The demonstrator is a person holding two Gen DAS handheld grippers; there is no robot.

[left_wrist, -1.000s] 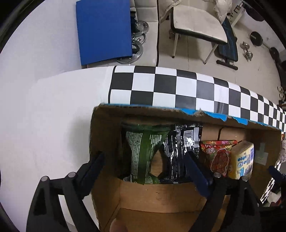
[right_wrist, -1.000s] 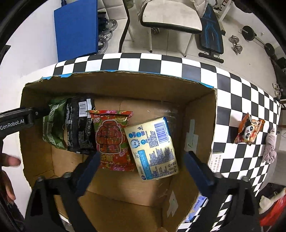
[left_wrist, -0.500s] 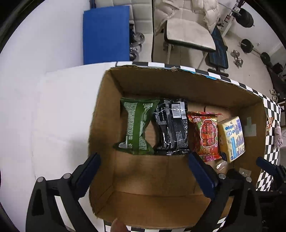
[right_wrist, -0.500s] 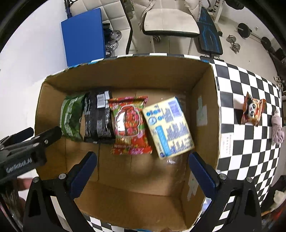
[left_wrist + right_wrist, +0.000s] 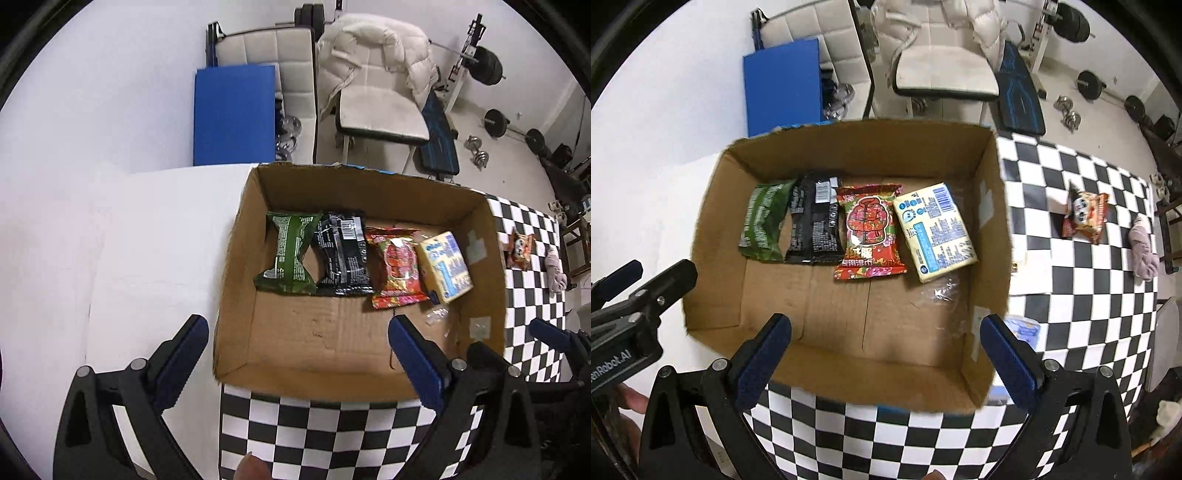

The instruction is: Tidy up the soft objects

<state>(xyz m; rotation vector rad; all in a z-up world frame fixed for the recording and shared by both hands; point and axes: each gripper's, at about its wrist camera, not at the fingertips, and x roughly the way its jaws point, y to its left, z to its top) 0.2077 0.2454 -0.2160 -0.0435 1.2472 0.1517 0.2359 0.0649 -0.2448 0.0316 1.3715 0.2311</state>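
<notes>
Right wrist view shows me the cardboard box (image 5: 990, 236) holding four packs side by side: green pack (image 5: 762, 225), black pack (image 5: 812, 221), red pack (image 5: 870, 232), yellow pack (image 5: 934, 232). My right gripper (image 5: 882, 354) and left gripper (image 5: 295, 358) hang spread and empty. An orange snack pack (image 5: 1084, 216) lies on the checkered bench (image 5: 1071, 288).

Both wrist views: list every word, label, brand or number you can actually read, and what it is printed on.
"enRobot.AI", first letter cut off by the frame edge: on the left gripper body, right wrist view.
Red packet: large Chinese characters along its lower edge, too blurred to read.
Yellow packet: blue print and barcode, illegible.
Black packet and green packet: fine white print and barcode, too small.
Panda packet: no readable text.
</notes>
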